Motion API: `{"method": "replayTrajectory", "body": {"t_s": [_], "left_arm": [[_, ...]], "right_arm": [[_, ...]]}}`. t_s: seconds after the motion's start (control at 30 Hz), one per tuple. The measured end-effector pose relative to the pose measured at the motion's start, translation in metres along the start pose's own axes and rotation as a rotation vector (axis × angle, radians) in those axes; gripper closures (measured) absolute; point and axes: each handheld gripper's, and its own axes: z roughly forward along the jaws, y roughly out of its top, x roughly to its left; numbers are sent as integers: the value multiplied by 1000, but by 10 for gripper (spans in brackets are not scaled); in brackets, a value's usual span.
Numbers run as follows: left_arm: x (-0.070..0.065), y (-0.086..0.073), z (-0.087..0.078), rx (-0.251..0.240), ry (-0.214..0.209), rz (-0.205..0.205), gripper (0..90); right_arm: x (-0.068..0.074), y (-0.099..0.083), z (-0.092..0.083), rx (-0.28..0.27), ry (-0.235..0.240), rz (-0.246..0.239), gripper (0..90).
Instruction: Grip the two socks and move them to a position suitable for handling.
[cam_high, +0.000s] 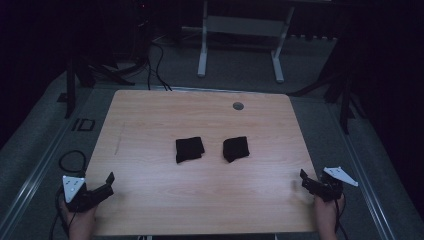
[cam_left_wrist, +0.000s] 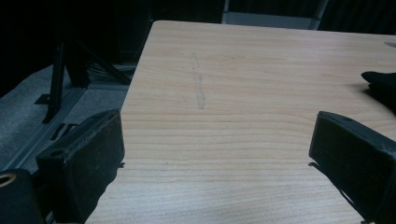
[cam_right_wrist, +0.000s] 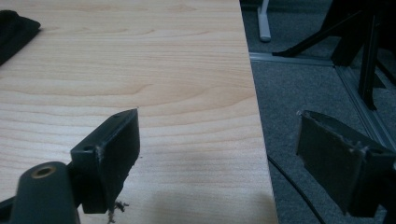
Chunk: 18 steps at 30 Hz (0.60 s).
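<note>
Two folded black cloths lie side by side mid-table: the left cloth (cam_high: 189, 149) and the right cloth (cam_high: 235, 148). My left gripper (cam_high: 107, 183) rests at the table's front left corner, held by a hand, its jaws wide apart with nothing between them (cam_left_wrist: 217, 149). A corner of a black cloth (cam_left_wrist: 380, 81) shows at that view's right edge. My right gripper (cam_high: 304, 178) sits at the front right edge, open and empty (cam_right_wrist: 217, 149), one jaw over the wood and one over the floor. A black cloth (cam_right_wrist: 14, 30) shows at the top left of its view.
The wooden table (cam_high: 150, 200) has a round grey cable port (cam_high: 238, 106) near its far edge and a faint scratch (cam_left_wrist: 200, 88) on the left. A white desk frame (cam_high: 240, 30) stands behind on grey carpet. Black stands and cables (cam_high: 72, 161) flank the table.
</note>
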Motion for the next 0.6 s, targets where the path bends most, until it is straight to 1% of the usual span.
{"method": "replayTrajectory", "body": {"t_s": [0.13,0.23,0.27,0.3,0.33,0.37,0.43,0.5,0.6], "left_arm": [[-1,0,0,10,-10,9,36],[-4,1,0,9,-16,16,36],[-4,1,0,9,-16,16,36],[-5,1,0,9,-20,18,36],[-6,2,0,8,-29,17,36],[-6,2,0,7,-35,13,36],[-8,3,1,11,-50,14,36],[-9,3,1,10,-56,17,36],[-9,3,1,12,-62,13,36]], "right_arm": [[0,1,2,19,-9,3,137],[1,2,4,47,0,-5,138],[1,2,4,47,0,-5,138],[2,2,5,61,7,-11,138],[4,2,7,91,23,-19,138],[6,3,8,103,45,-17,138],[9,3,8,111,67,-25,138],[14,4,9,114,76,-38,138],[17,6,10,116,96,-39,138]]}}
